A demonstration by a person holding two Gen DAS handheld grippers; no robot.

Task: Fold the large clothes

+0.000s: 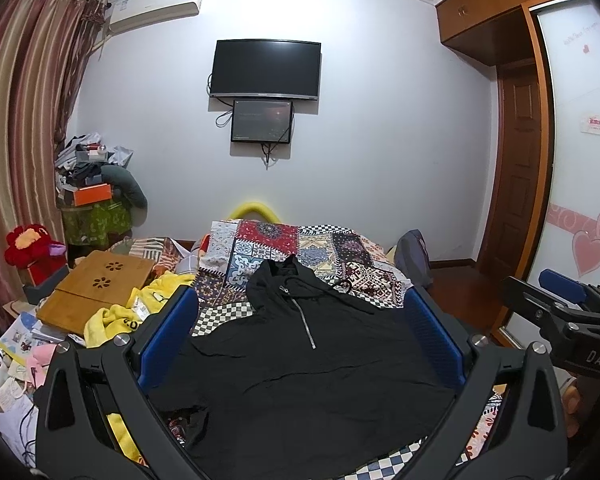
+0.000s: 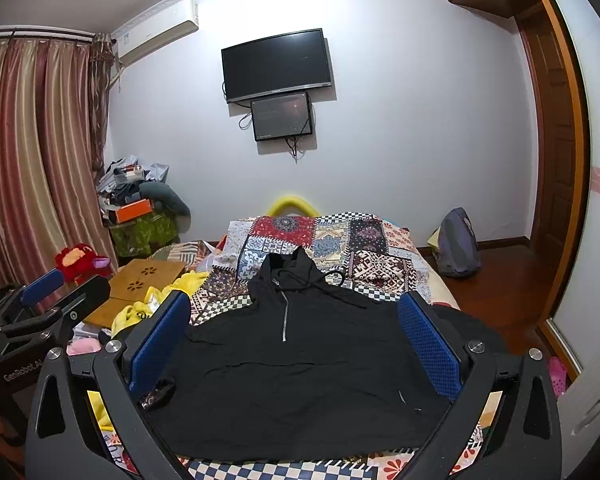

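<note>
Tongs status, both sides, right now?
Left tongs: open, holding nothing, above the black hoodie.
Right tongs: open, holding nothing, above the same hoodie.

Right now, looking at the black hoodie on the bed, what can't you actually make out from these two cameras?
- Black hoodie hem: both views, cut off by the bottom edge and the gripper frames.
- Its sleeves: left wrist view, the left gripper fingers cover both sides; right wrist view, the right gripper fingers do likewise.
- Bedspread under the hoodie: hidden by it.
- Small screen content: too small to read.
</note>
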